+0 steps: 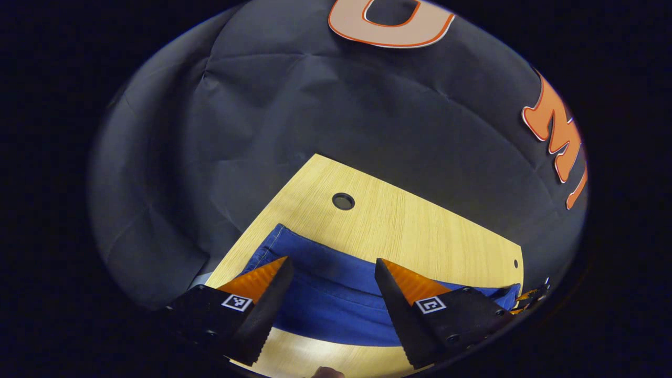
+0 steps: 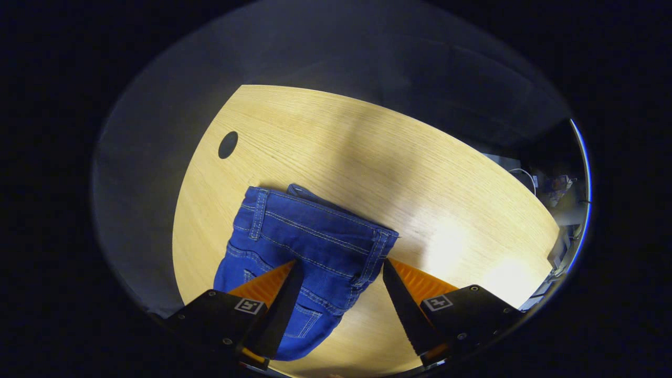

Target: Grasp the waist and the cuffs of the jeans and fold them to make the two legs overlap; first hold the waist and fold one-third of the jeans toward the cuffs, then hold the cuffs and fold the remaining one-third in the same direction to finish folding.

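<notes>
I see a light wooden table [image 2: 367,157] with a round hole [image 2: 228,145] at ten o'clock, black cloth [image 1: 294,105] behind.

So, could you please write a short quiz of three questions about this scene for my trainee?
1. True or false: the right tongs are shut on the jeans.
2. What does the table have near its far edge? A) a round hole B) a metal hook C) a cup
3. Fill in: the jeans lie ____ on the table, not spread at full length.

Key:
1. False. Both the right tongs and the left tongs stand open above the jeans.
2. A, the round hole.
3. folded
</notes>
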